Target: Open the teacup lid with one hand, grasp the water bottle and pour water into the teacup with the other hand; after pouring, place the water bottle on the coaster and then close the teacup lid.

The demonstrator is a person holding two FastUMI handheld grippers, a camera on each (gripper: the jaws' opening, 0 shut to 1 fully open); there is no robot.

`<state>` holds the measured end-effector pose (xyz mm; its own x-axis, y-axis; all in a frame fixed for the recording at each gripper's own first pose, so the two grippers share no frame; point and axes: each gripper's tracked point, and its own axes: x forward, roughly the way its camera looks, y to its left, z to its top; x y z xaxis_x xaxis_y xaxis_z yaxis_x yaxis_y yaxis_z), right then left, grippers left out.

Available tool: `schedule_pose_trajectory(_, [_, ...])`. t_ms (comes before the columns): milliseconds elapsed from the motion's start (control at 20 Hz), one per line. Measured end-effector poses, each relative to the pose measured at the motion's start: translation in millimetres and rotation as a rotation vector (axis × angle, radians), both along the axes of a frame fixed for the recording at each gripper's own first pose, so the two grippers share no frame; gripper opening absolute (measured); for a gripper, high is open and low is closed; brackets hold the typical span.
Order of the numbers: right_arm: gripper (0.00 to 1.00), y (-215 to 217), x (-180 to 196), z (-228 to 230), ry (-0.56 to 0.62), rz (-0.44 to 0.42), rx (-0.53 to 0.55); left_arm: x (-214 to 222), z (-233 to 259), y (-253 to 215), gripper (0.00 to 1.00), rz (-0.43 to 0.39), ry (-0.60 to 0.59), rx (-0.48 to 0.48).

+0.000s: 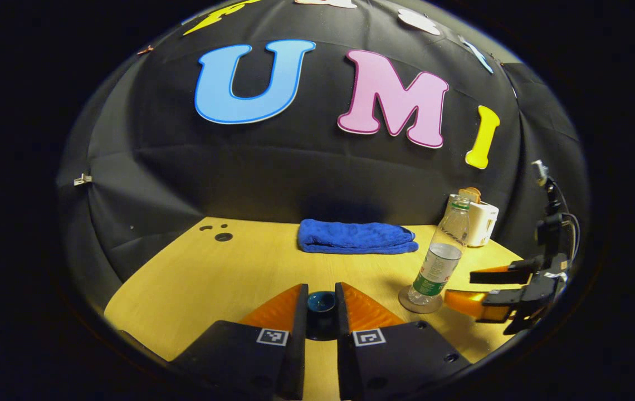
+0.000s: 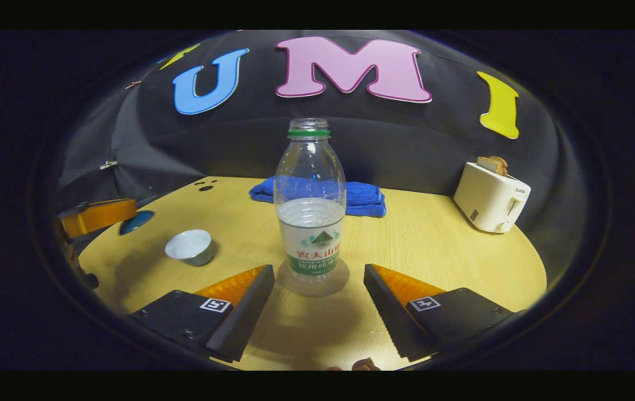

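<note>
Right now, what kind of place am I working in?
Probably a staged recording booth, not a kitchen: a black cloth wall behind a small wooden table set with a toaster and a folded blue towel.

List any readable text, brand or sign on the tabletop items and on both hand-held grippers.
Nothing is sharp enough to quote.
water bottle label: printed characters and a logo, too blurred to read.
toaster: small brand mark on its front, too small to read.
left hand-held gripper and right hand-held gripper: square coded markers, no words.
teacup, blue towel: no text.
</note>
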<state>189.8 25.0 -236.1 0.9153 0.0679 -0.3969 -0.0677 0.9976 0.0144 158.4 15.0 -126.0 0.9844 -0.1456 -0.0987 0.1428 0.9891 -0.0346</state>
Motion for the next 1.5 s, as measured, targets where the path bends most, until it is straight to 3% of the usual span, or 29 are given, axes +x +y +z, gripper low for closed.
schedule_pose_trajectory(350, [1.0,13.7,-40.9,17.9,0.018,0.034,0.047,41.1,-33.0,-22.7,0.28,-0.059,0.009,0.054])
schedule_pose_trajectory(750, [1.0,14.5,-43.0,14.5,0.039,0.027,0.058,43.7,-54.5,-29.5,0.27,-0.088,0.033,0.086])
schedule_pose_trajectory(800, [1.0,12.6,-43.4,13.3,0.04,0.019,0.055,44.1,-55.9,-29.5,0.33,-0.089,0.031,0.092])
schedule_pose_trajectory(900, [1.0,9.6,-43.7,13.2,0.04,0.008,0.043,44.9,-54.4,-28.5,0.34,-0.086,0.019,0.108])
schedule_pose_trajectory(1050, [0.99,7.7,-47.4,17.1,0.046,0.001,0.047,39.4,-45.6,-25.8,0.42,-0.078,0.001,0.114])
schedule_pose_trajectory(1100, [0.99,7.8,-49.5,20.5,0.047,-0.002,0.053,33.2,-38.7,-24.9,0.67,-0.081,-0.006,0.115])
schedule_pose_trajectory(1200, [0.94,6.0,-54.7,34.9,0.036,-0.016,0.06,14.6,-23.2,-20.4,0.77,-0.081,-0.021,0.111])
schedule_pose_trajectory(1300, [0.99,5.2,-61.2,55.1,0.018,-0.028,0.072,-8.9,-3.1,-10.5,0.9,-0.065,-0.028,0.111])
schedule_pose_trajectory(1500, [0.99,-4.9,-77.0,102.2,-0.022,-0.053,0.057,-60.7,46.5,11.2,0.96,0.021,-0.057,0.082])
